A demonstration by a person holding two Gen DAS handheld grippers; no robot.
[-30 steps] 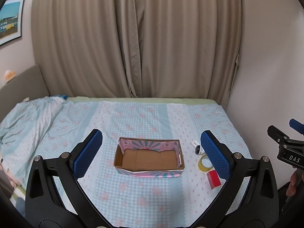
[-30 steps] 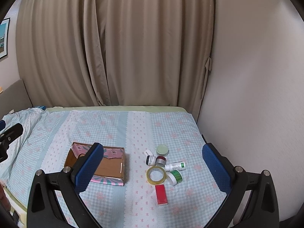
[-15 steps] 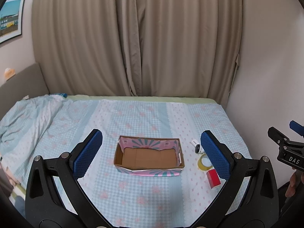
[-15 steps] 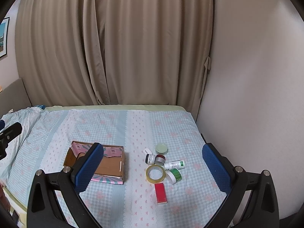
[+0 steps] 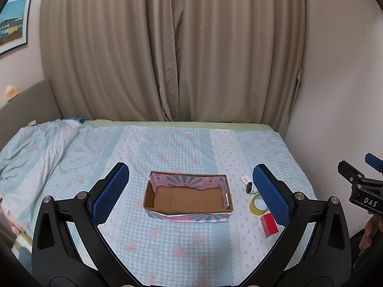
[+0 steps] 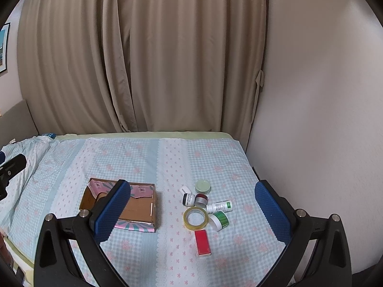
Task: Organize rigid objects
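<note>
An open cardboard box (image 5: 188,196) (image 6: 134,205) with pink patterned flaps lies empty on the bed. To its right sits a cluster: a yellow tape roll (image 6: 195,217) (image 5: 258,205), a red block (image 6: 202,239) (image 5: 269,222), a pale green round lid (image 6: 203,186), a white bottle with green label (image 6: 219,206), a green-striped jar (image 6: 219,220), a small dark-capped jar (image 6: 188,199) (image 5: 249,187) and a grey-red tin (image 6: 201,199). My left gripper (image 5: 189,191) hangs open above the box. My right gripper (image 6: 192,210) is open above the cluster, holding nothing.
A blue checked bedsheet (image 5: 167,148) covers the bed, with a rumpled quilt (image 5: 31,148) at the left. Beige curtains (image 6: 167,59) hang behind and a wall (image 6: 311,119) bounds the right side. A headboard (image 5: 26,105) stands at left. A hand (image 5: 369,232) shows at the right edge.
Both cameras have drifted slightly; the box and the cluster sit a little lower and nearer in view. Nothing was picked up, and both grippers stay open.
</note>
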